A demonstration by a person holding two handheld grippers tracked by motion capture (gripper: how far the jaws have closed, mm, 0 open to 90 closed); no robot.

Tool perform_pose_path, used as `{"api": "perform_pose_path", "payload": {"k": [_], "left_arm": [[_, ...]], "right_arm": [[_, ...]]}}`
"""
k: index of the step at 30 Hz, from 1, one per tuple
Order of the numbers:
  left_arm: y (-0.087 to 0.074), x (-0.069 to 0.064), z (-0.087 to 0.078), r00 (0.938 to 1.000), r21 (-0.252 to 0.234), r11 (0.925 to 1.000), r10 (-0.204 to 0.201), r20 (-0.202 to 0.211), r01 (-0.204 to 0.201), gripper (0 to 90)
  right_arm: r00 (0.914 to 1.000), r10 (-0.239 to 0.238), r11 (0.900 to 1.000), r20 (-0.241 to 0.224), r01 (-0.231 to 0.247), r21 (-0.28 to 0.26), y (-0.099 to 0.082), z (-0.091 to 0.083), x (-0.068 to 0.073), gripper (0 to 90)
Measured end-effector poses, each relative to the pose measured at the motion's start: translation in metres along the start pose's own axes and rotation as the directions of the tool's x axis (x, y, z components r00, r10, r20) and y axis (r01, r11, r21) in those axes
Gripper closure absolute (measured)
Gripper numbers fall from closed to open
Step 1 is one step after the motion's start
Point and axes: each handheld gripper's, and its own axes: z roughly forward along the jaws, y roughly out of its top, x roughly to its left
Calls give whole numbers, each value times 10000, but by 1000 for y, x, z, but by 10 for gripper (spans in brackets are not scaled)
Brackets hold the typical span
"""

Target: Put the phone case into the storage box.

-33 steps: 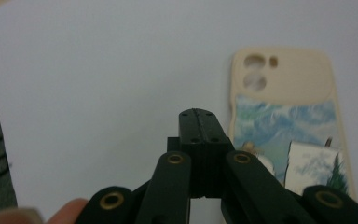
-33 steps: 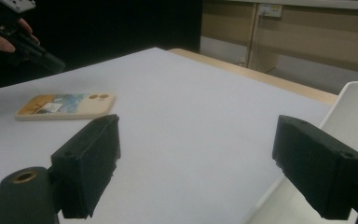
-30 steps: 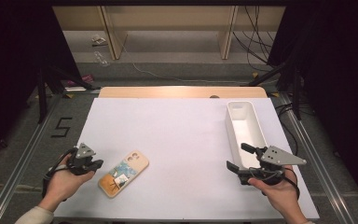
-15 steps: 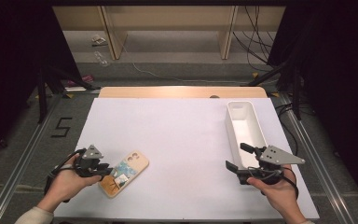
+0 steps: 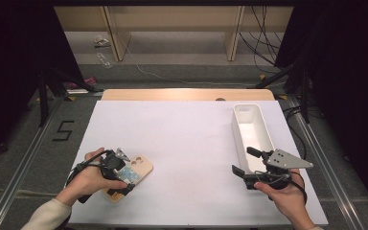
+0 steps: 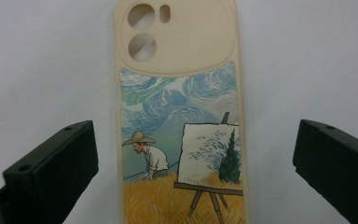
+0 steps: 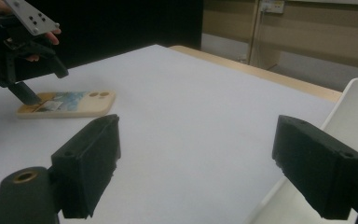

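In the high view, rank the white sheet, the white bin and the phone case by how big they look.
1. white sheet
2. white bin
3. phone case, partly hidden under the left gripper

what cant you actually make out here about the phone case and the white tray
- Phone case: its bottom end is cut off by the lower edge in the left gripper view; in the high view the left gripper covers that end.
- White tray: its near end is hidden behind the right gripper in the high view; the right gripper view's edge cuts off most of it.

A black "5" on the grey floor point(image 5: 28, 143) left of the table point(image 5: 182, 124).
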Motion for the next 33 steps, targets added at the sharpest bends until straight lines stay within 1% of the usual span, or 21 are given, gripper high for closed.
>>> {"api": "perform_pose_path", "payload": {"k": [5,9,14,18,19,22,25,30,33], "left_arm": [[1,5,10,9999,583,9983,40,118,-47,0],[1,6,15,9999,855,9963,42,141,-54,0],[2,6,18,9997,1175,9931,30,245,-58,0],[2,5,22,9995,1404,9901,-32,328,-14,0],[3,5,22,9995,1467,9892,-68,294,24,0],[3,5,25,9997,1566,9876,-150,182,120,0],[3,5,26,9998,1621,9867,-148,151,122,0],[3,5,27,9997,1609,9869,-186,163,158,0],[4,6,27,9998,1605,9869,-191,78,176,0]], "right_arm": [[10000,-25,10000,9,25,-41,0,0,0,160],[10000,-4,10000,2,4,-8,0,0,0,160],[10000,3,10000,-8,-3,-8,0,0,0,160],[10000,-9,10000,-11,9,-8,0,1,0,160],[10000,-7,10000,-18,7,-13,0,1,0,160],[10000,-3,10000,-29,3,-15,0,1,0,160],[10000,9,10000,-40,-9,-19,0,1,0,160],[10000,9,10000,-47,-9,-5,-1,1,0,161],[10000,13,10000,-63,-13,-15,0,2,0,161]]}}
